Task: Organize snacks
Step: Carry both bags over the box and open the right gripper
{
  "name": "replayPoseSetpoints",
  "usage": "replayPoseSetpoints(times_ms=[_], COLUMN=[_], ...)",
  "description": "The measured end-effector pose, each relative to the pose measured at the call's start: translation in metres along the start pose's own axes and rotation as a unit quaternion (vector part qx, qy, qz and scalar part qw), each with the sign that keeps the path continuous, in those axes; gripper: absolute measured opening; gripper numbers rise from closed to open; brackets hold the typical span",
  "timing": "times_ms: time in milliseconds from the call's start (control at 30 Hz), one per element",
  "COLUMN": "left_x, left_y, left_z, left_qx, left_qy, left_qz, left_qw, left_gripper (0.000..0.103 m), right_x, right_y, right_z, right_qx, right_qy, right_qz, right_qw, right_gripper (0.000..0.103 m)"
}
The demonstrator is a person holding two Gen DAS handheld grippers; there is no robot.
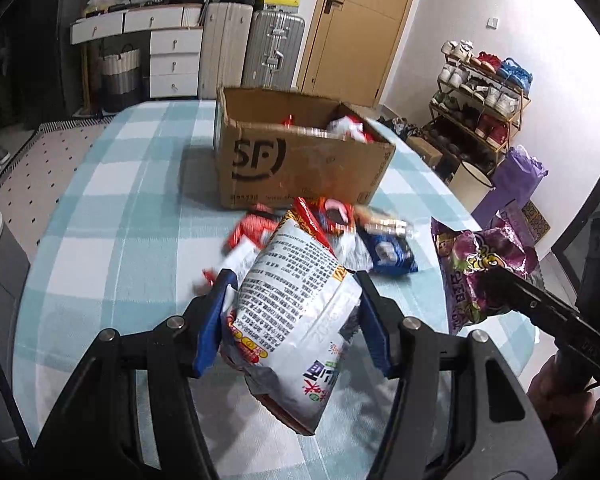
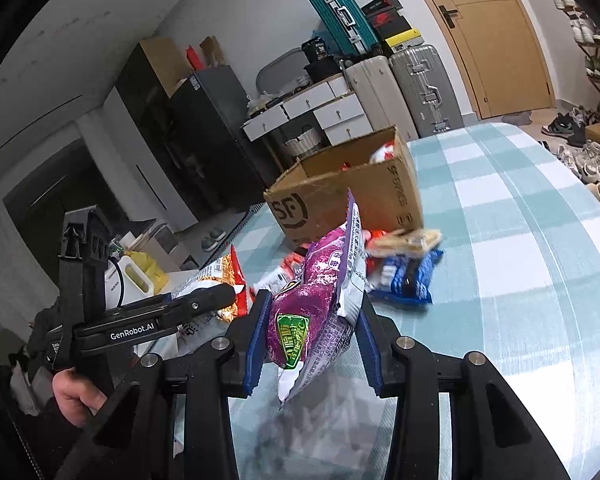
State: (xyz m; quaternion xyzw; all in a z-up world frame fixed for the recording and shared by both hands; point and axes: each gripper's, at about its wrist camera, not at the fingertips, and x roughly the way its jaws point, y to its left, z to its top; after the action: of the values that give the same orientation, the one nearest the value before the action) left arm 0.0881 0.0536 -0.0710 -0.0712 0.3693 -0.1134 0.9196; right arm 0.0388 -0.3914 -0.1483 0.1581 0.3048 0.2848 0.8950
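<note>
My left gripper [image 1: 294, 284] is shut on a large white snack bag [image 1: 300, 300] with black print and a red-orange edge, held above the table. The right gripper [image 2: 314, 304] is shut on a purple snack bag [image 2: 320, 300], also off the table; that purple bag [image 1: 480, 268] shows at the right of the left wrist view. An open cardboard box [image 1: 296, 160] marked SF stands on the checked tablecloth with a few red and white packets inside. In front of the box lies a loose pile of snacks [image 1: 340, 224], among them a blue packet [image 1: 392, 254].
The table carries a blue-and-white checked cloth [image 1: 120, 216]. Behind it stand suitcases [image 1: 272, 48], a white drawer unit [image 1: 172, 56] and a wooden door [image 1: 360, 20]. A shoe rack [image 1: 480, 96] and a purple bag [image 1: 516, 184] stand at the right.
</note>
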Motion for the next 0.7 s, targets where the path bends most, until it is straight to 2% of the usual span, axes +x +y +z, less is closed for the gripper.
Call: replayPoseSetpoints(times_ms=[300,700], left_x=[-0.005,-0.001], left_y=[-0.007,-0.011], left_z=[0.041,0.113], left_qx=[0.015,0.032], left_qy=[-0.025,-0.047], left_qz=[-0.006,-0.008], left_qw=[0.9996,0.9984], left_gripper=[0.057,0.057], right_x=[0.002,0.020], right_y=[0.011,0.029], right_z=[0.039,0.106], right_qx=[-0.020,-0.060], right_qy=[-0.013,-0.019], right_qz=[0.007,0.022], right_qw=[1.000,0.998], right_gripper=[0.041,0.041])
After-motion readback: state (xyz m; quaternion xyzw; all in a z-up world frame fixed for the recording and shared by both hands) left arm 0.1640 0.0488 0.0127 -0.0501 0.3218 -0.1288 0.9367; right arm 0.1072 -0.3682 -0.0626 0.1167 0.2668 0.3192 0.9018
